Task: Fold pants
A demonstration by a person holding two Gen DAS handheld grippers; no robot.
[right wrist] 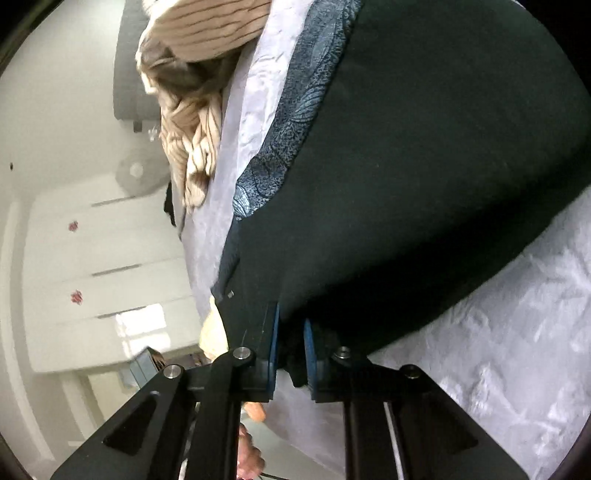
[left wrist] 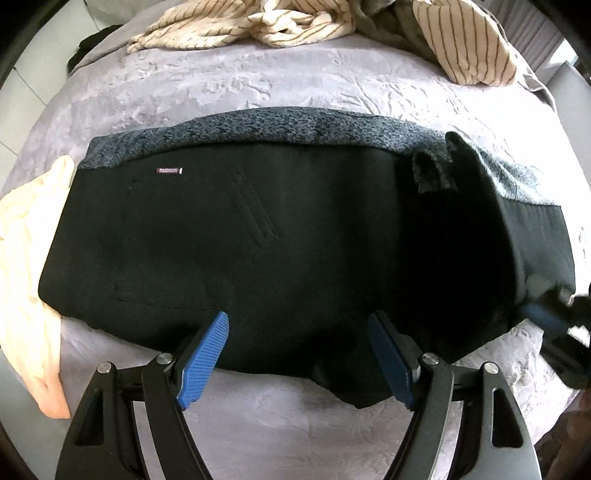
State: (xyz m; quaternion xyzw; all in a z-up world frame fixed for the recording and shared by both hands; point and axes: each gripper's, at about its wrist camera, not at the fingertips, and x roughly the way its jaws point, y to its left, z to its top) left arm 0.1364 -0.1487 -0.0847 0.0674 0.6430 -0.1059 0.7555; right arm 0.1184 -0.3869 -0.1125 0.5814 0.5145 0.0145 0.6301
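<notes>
While the pants (left wrist: 280, 236) lie flat, their label (left wrist: 169, 170) reads illegibly.

Soft daylight, fisheye-warped, blurred edges.

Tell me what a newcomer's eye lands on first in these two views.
The black pants dominate, spread across the grey bedcover with their fuzzy grey lining showing along the far edge. The left gripper hangs open over the near hem, while the right gripper is clamped on the fabric's edge. Striped cream cloth is heaped at the far side.
</notes>
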